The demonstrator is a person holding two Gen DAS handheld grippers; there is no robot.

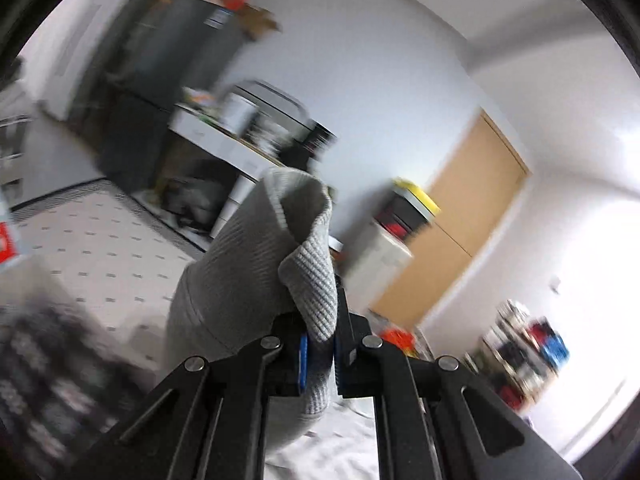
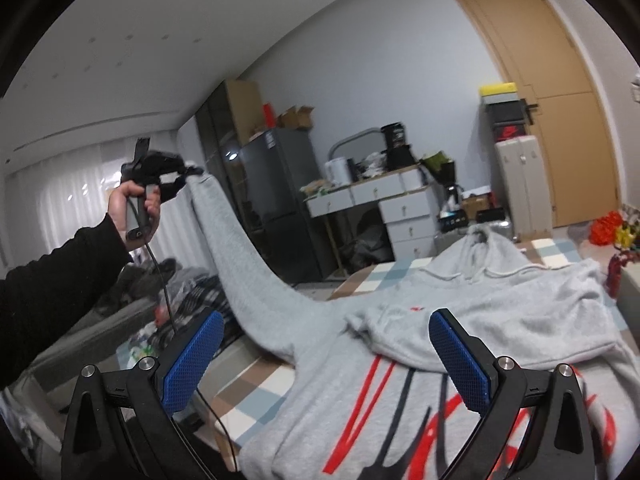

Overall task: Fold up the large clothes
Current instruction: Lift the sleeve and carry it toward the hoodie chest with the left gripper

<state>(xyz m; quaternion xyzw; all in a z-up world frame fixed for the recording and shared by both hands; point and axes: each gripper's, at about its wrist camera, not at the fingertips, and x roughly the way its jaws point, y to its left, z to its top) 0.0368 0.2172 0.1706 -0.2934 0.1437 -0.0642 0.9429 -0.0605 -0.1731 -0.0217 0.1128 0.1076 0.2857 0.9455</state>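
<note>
In the left wrist view, the left tool (image 1: 318,354) is pinched tight on the ribbed cuff (image 1: 308,280) of a grey sleeve, which sticks up toward 12 o'clock. In the right wrist view, the right tool (image 2: 326,356) is wide open and holds nothing, and the grey hoodie (image 2: 460,312) lies flat on the checked bed (image 2: 256,392) just ahead of it. The sleeve (image 2: 248,276) runs long from the hoodie up to 10 o'clock, where the left tool (image 2: 188,172) holds its end high, so the left hand (image 2: 132,204) looks best placed to bring it over the hoodie.
</note>
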